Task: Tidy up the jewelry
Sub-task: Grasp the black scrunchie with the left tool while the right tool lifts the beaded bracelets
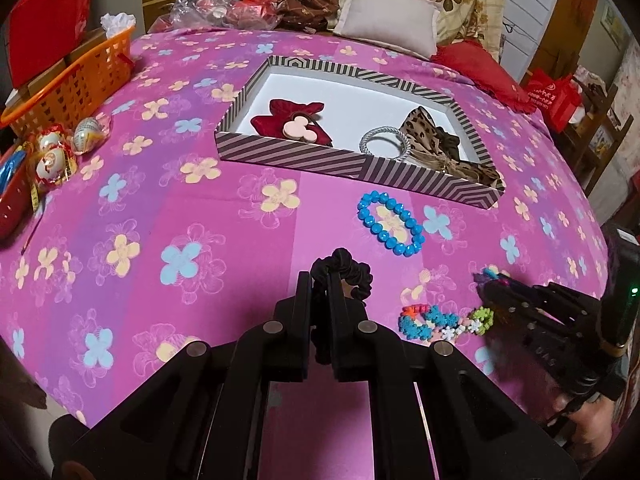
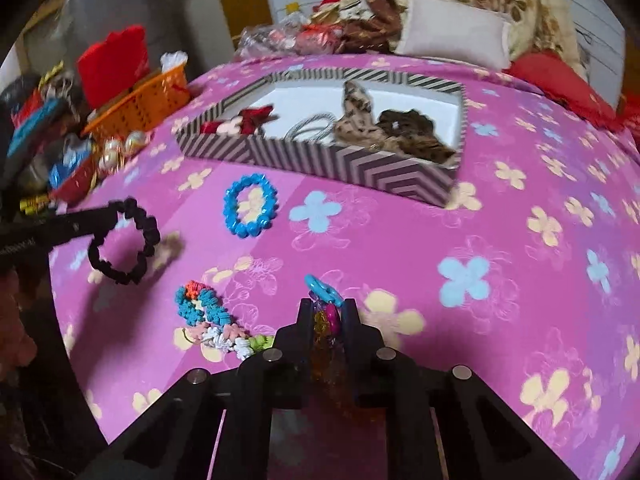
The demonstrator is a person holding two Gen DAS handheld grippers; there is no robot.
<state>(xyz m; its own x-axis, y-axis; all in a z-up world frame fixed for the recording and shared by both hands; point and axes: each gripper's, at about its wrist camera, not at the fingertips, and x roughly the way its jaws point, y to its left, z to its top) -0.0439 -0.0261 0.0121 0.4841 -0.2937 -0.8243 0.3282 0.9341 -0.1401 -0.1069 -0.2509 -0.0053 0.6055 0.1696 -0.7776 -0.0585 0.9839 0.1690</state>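
Holding a black scrunchie [image 1: 347, 272] in your left gripper [image 1: 319, 280], jaws clamped narrow on it, you have it lifted off the pink sheet [image 1: 160, 208]. Your right gripper [image 2: 327, 307] pinches a string of coloured charms [image 2: 325, 312], one end poking out past the tips. A blue bead bracelet [image 1: 390, 222] lies near the striped box [image 1: 352, 164], and a multicoloured band [image 2: 212, 320] lies just beside your right gripper.
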